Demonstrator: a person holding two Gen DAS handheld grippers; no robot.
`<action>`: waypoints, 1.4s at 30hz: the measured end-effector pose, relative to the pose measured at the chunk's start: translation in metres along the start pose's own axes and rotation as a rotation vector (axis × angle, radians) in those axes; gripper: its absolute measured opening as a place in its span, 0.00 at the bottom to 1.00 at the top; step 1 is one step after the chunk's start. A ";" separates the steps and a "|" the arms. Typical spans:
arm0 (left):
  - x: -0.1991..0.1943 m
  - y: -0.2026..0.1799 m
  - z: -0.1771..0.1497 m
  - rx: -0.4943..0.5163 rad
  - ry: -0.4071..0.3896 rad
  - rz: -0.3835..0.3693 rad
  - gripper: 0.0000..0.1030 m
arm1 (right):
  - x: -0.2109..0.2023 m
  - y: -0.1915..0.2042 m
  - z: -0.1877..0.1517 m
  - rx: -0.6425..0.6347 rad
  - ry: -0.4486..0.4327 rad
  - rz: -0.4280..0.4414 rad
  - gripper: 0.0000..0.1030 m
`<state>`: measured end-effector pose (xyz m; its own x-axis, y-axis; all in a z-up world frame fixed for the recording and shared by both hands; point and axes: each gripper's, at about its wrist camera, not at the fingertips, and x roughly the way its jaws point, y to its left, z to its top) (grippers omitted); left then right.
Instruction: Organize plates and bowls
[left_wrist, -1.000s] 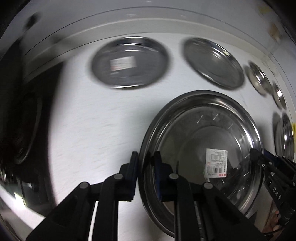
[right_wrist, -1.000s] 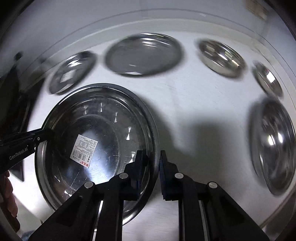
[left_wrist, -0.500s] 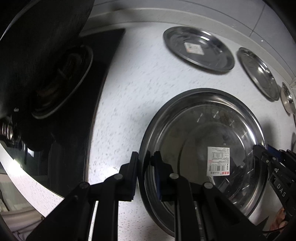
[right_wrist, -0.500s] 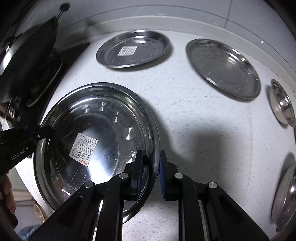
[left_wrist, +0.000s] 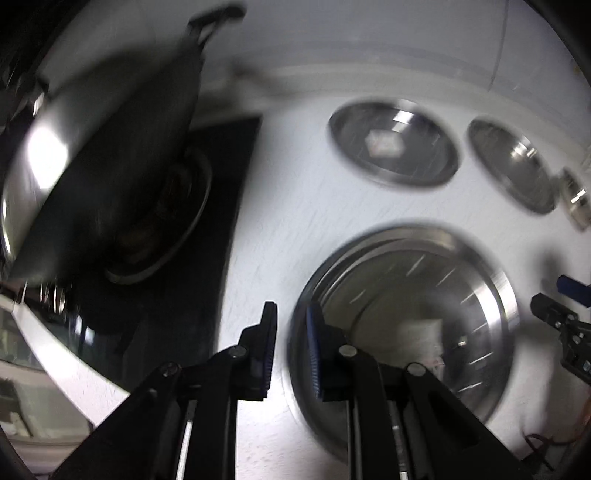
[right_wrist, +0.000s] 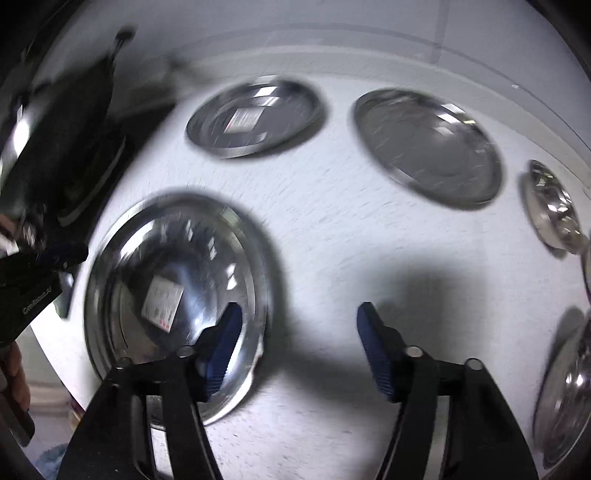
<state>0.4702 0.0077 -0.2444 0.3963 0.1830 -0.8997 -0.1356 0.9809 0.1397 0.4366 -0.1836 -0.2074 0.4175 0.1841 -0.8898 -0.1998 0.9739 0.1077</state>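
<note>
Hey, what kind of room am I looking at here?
Most likely a home kitchen: a dark wok sits on a black stove set into a white speckled counter, with steel plates spread over it.

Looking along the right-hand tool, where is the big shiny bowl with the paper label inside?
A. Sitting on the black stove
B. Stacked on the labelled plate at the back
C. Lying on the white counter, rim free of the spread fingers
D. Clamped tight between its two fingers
C: the big bowl lies on the white counter, and the right gripper jaws are opening with nothing pinched.
</note>
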 end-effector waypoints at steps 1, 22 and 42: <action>-0.008 -0.006 0.010 0.009 -0.015 -0.017 0.15 | -0.006 -0.012 0.007 0.034 -0.020 -0.004 0.59; 0.069 -0.202 0.221 0.141 0.136 -0.377 0.16 | 0.061 -0.206 0.106 0.607 -0.035 0.057 0.67; 0.113 -0.199 0.264 0.167 0.196 -0.398 0.16 | 0.097 -0.211 0.138 0.606 -0.006 0.050 0.67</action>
<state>0.7816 -0.1496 -0.2648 0.2065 -0.2095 -0.9558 0.1458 0.9725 -0.1816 0.6417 -0.3527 -0.2547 0.4260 0.2310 -0.8747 0.3199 0.8659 0.3845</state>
